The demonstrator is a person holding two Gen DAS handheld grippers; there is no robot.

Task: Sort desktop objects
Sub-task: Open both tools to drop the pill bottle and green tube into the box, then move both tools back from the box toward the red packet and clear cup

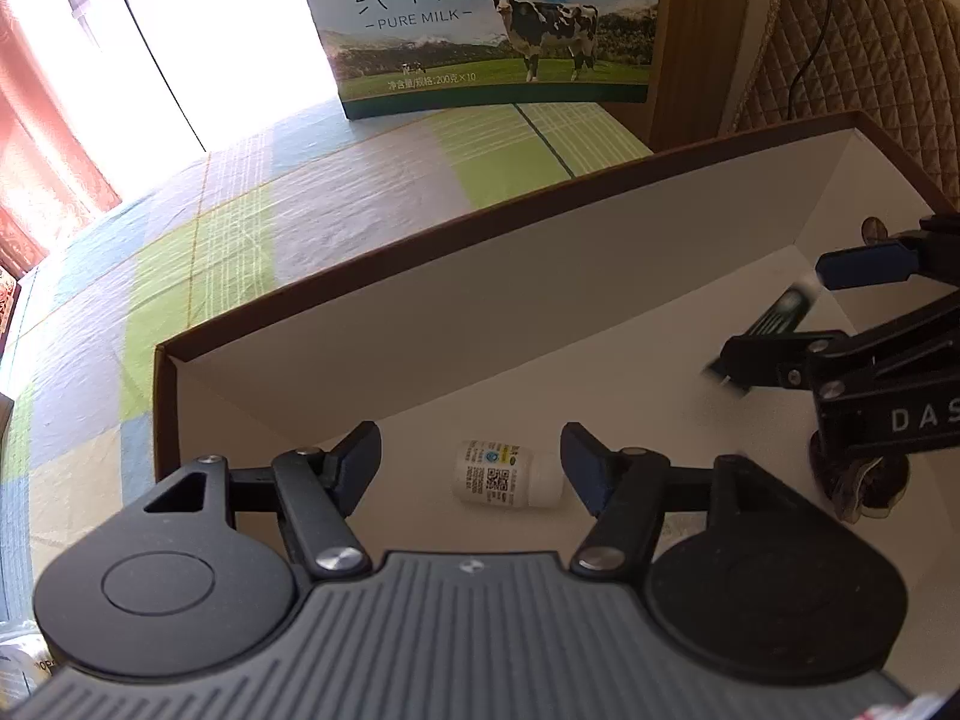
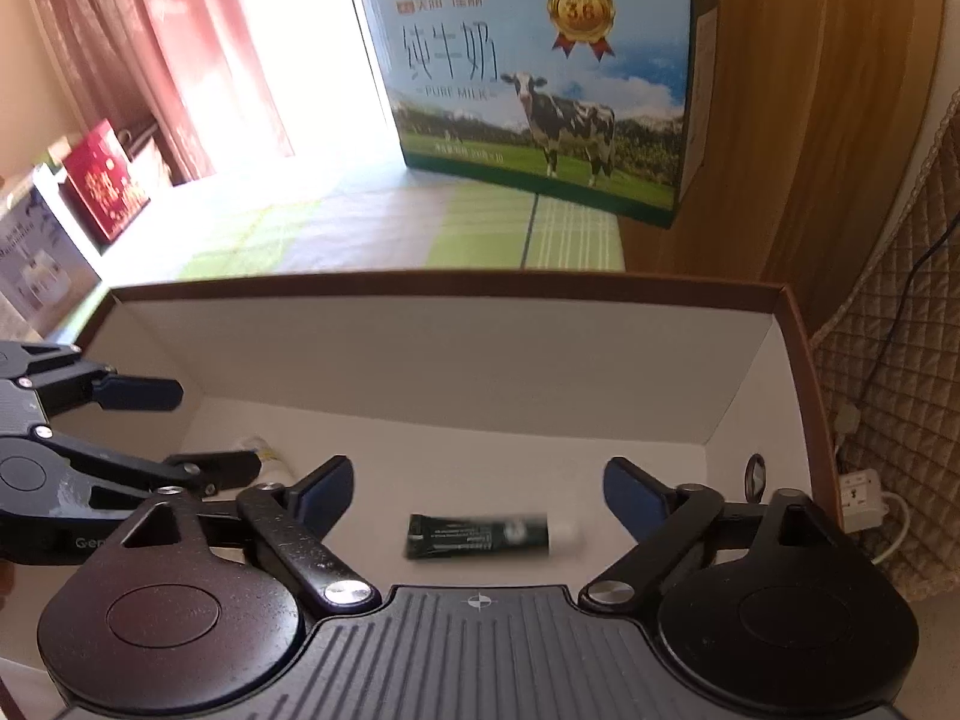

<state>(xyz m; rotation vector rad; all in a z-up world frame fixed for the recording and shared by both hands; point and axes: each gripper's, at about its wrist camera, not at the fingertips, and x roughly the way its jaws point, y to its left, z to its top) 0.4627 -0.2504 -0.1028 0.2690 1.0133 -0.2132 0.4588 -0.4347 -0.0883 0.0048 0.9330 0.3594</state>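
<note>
Both grippers hang over a brown-rimmed box with white walls [image 1: 420,300], also in the right wrist view [image 2: 450,360]. My left gripper [image 1: 471,468] is open, and a small white bottle [image 1: 507,475] lies on the box floor between its fingers. My right gripper [image 2: 477,495] is open above a dark green tube with a white cap [image 2: 486,535], which looks blurred. The right gripper [image 1: 774,312] shows in the left wrist view with the tube [image 1: 780,309] between its fingers. The left gripper [image 2: 198,426] shows at the left of the right wrist view.
A pure milk carton with a cow picture [image 1: 498,24] stands on the plaid tablecloth [image 1: 240,228] behind the box; it also shows in the right wrist view [image 2: 540,96]. A dark hair tie [image 1: 864,480] lies in the box. Gift boxes [image 2: 102,180] sit far left.
</note>
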